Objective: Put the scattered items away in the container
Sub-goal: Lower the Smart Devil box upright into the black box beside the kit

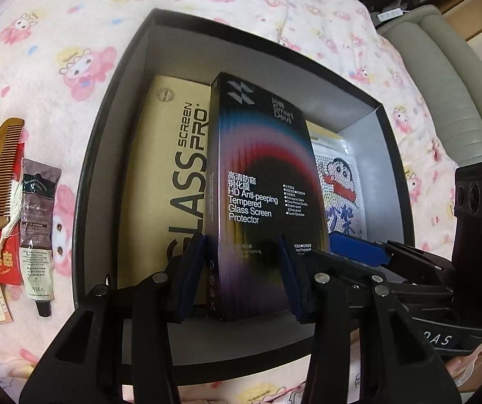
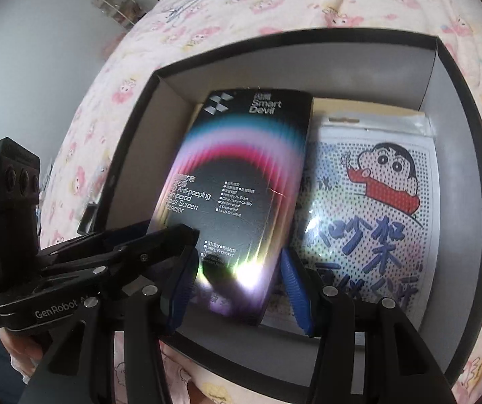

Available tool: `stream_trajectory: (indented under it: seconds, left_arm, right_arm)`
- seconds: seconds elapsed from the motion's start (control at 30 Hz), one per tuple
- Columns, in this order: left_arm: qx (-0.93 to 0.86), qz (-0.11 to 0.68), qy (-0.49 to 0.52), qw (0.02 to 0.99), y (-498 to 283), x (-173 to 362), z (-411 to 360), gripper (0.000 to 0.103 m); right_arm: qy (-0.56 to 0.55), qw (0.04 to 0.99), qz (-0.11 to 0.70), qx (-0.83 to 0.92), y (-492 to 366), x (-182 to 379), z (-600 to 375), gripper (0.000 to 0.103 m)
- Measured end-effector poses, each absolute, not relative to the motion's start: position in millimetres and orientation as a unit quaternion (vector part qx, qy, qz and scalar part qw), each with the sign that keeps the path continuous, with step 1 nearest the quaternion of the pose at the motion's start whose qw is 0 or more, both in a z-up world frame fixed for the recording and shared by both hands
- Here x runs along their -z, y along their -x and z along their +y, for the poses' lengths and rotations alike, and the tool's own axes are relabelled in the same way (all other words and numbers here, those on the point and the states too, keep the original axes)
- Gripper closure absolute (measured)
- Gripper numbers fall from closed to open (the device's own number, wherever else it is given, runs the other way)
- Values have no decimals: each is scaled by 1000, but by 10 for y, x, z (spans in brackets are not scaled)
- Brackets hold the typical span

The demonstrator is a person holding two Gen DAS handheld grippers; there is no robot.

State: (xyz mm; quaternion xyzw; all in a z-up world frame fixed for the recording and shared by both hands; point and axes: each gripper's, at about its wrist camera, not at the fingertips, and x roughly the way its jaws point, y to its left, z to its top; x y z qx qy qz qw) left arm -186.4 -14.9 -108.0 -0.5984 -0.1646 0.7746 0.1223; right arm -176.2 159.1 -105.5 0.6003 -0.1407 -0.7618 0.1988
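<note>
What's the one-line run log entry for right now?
left tool: gripping screen protector box | right tool: same box | box: tilted inside container | outside: comb, tube

Light: soft and even, a bit dim.
Glare: rainbow shine on the dark screen protector box (image 2: 241, 202).
Blur: print on it looks smeared.
Edges: bent round, dark corners.
Shadows: inside the black container (image 1: 113, 107).

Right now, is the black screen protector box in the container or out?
In: the black screen protector box sits inside the container's walls, over the beige box.
</note>
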Motion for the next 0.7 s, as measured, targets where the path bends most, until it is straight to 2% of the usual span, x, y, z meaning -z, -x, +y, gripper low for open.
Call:
stream_trajectory:
  seconds: [0.17, 0.33, 0.4, 0.53, 0.7]
  left_arm:
    - [-771, -142, 608, 119, 1851, 1086, -115, 61]
    - [-797, -135, 577, 114, 1840, 940, -167, 61]
    - [-803, -134, 569, 114, 1860, 910, -177, 61]
    - [-806, -137, 563, 116, 1869, 902, -227, 63]
    - [-808, -133, 559, 129, 1892, 881, -247, 64]
  right_arm:
    - [-589, 172, -123, 780, 1740, 994, 1646, 55]
    - [-558, 95, -113, 817, 1796, 901, 1835, 55]
    - [-554, 75, -104, 822, 1843, 911, 1856, 60]
    - [-580, 94, -103, 803, 1981, 1057, 1747, 64]
    - [-605, 170, -150, 764, 2043, 1214, 1592, 66]
